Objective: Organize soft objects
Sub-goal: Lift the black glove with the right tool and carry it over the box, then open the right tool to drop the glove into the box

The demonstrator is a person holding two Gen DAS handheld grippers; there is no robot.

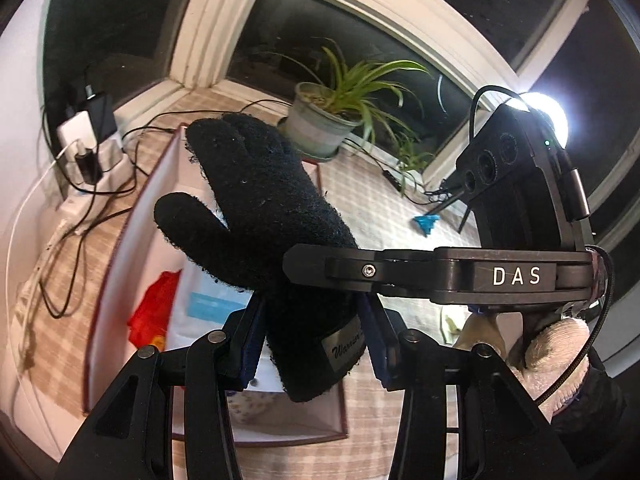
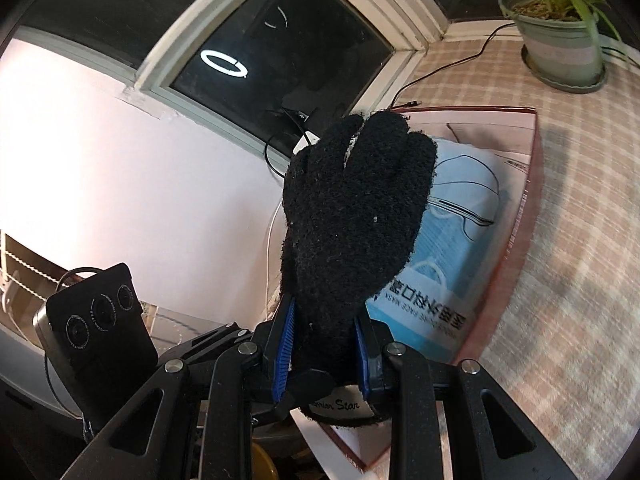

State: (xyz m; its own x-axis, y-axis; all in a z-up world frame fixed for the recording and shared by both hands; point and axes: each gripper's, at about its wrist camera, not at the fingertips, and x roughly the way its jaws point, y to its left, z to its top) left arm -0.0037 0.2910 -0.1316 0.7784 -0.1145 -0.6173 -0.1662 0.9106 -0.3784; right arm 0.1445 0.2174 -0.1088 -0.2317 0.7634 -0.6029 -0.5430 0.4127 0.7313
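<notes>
A black fuzzy glove [image 1: 264,216] with a grey label at its cuff stands upright between the blue pads of my left gripper [image 1: 314,340], which is shut on its cuff. My right gripper [image 1: 320,266] reaches in sideways from the right and closes on the same glove at the wrist. In the right wrist view the glove [image 2: 352,216] fills the middle, held by my right gripper [image 2: 324,354] at the cuff. Below and behind it lies an open pink box [image 2: 520,216] holding a blue face-mask pack [image 2: 452,232]. The box [image 1: 120,280] also holds something red [image 1: 154,312].
A potted spider plant [image 1: 328,120] stands on the checked cloth [image 1: 380,200] by the dark window. Chargers and tangled cables [image 1: 88,148] sit at the left. A small blue object [image 1: 425,224] lies on the cloth. The plant [image 2: 560,40] shows at the top right.
</notes>
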